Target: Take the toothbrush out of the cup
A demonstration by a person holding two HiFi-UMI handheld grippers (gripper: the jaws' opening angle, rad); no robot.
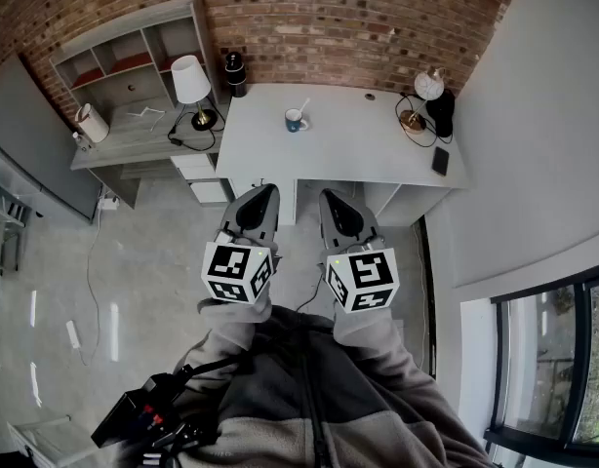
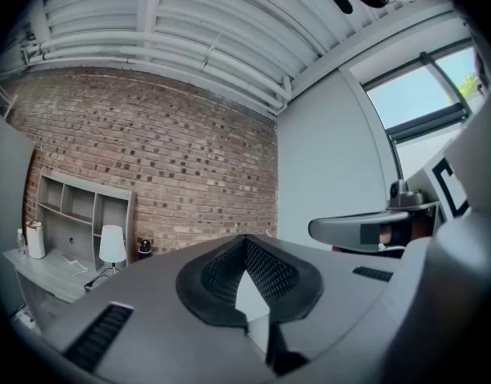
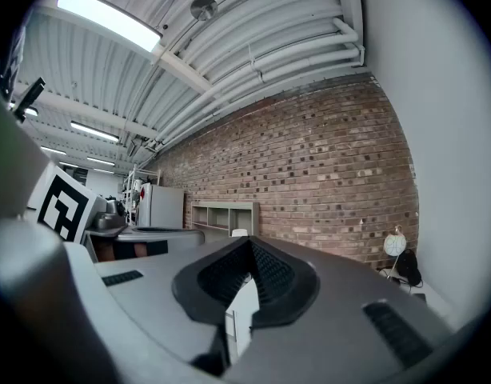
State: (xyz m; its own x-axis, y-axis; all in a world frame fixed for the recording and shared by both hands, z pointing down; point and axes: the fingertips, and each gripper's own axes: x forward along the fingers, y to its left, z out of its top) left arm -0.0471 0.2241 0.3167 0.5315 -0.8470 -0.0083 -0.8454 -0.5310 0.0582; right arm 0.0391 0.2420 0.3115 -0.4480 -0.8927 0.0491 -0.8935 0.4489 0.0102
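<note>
Red brick wall (image 1: 358, 27) runs along the back of the room, and against it stands a pale grey surface (image 1: 358, 154). The cup (image 1: 295, 121) sits toward the left half of that surface, well apart from everything else on it. It is small and blue on the outside, with a lighter inside. The toothbrush (image 1: 301, 107) stands in the cup: a thin pale stick that leans up and to the right over the rim. Its head is too small to make out.

At the right end of the surface are a globe lamp (image 1: 428, 85) on a brass-coloured base and, nearer the front edge, a flat black phone (image 1: 441, 160). A black cylinder (image 1: 235, 73) stands at the back left corner. To the left, a lower grey desk (image 1: 124, 144) carries a white shaded lamp (image 1: 190, 80), with an open shelf unit (image 1: 134, 61) behind it.

Both claws are held close in front of the person's body, over the floor (image 1: 153, 261), well short of the surface and the cup. The left claw (image 1: 267, 191) has its ribbed black pads pressed together at the tip, with nothing between them. The right claw (image 1: 330, 196) is likewise closed and empty. The two lie side by side, pointing toward the surface, each with its marker cube facing up.
</note>
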